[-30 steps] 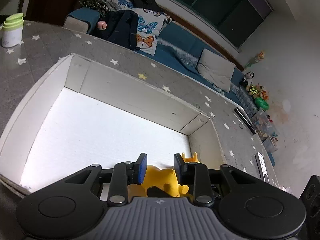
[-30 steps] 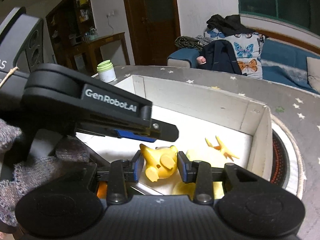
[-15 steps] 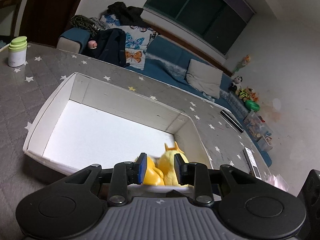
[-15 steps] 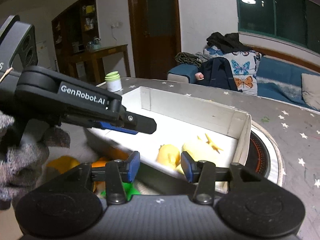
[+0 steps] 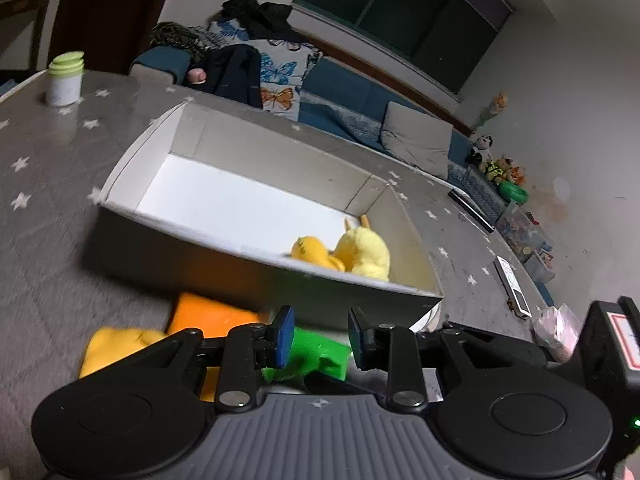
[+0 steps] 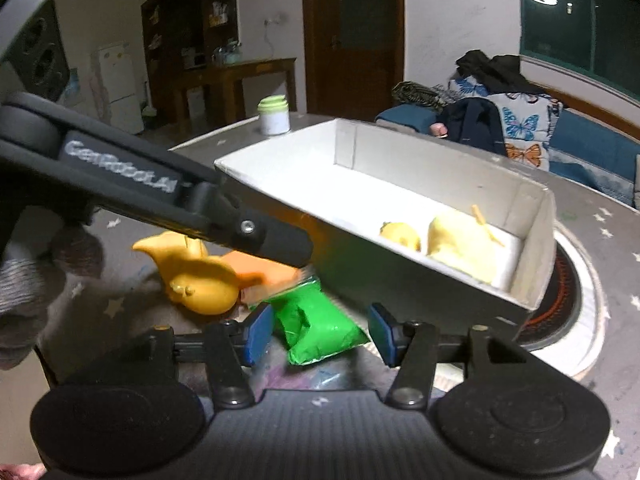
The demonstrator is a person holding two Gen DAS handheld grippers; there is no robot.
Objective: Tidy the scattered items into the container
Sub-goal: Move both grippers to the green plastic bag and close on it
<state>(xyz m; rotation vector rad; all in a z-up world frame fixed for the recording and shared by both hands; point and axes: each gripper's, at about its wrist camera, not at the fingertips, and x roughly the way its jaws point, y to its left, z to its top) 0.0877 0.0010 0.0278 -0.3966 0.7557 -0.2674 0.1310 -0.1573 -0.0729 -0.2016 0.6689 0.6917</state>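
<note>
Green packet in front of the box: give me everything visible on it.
The green packet is a glossy, crinkled, soft-looking pouch, bright green, puffed and lying flat and skewed on the grey star-print cloth. It sits outside the white box, near its front wall, beside an orange item. The right tongs frame it, jaws opening, not pressing it.

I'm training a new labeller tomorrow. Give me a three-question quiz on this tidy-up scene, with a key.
1. True or false: the white box holds two yellow toys.
2. Which item lies nearest in front of the right gripper? A. green packet B. white jar C. black remote
3. Fill in: the orange toy lies ____ the box, on the table.

Key:
1. True: a yellow plush and a smaller yellow toy sit at one end.
2. A; the jaws are opening and nothing is gripped.
3. Outside.
</note>
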